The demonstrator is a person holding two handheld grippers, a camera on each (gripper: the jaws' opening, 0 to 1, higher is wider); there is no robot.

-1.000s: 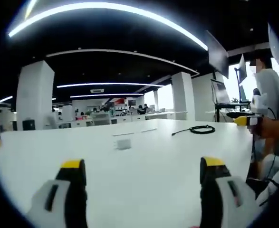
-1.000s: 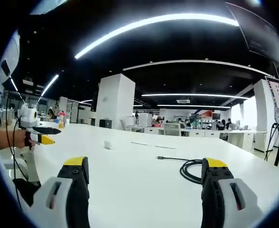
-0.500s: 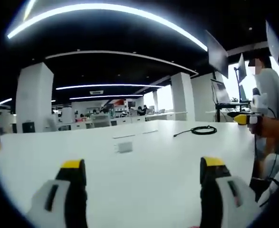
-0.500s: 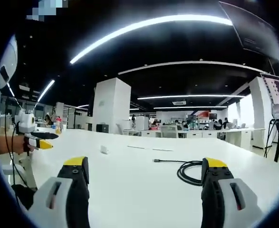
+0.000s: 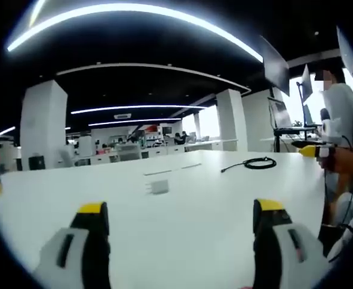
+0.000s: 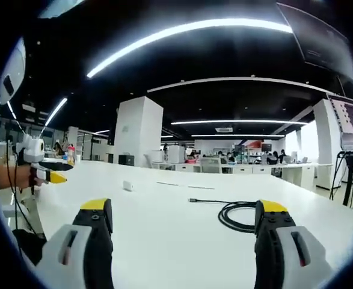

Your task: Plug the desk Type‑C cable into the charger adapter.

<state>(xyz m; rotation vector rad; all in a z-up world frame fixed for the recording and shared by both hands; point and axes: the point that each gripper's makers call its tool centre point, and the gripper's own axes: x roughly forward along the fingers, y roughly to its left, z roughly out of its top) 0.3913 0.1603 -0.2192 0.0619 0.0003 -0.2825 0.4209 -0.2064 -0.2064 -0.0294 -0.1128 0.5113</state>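
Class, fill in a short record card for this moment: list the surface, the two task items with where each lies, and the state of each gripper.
surface: white desk
cable: black Type-C cable, coiled on the desk, plug end trailing out toward the adapter side
adapter: small white charger adapter, standing on the desk, apart from the cable
left gripper: jaws open, nothing between them, above the desk
right gripper: jaws open, nothing between them, coil just inside its right jaw
plugged in: not yet
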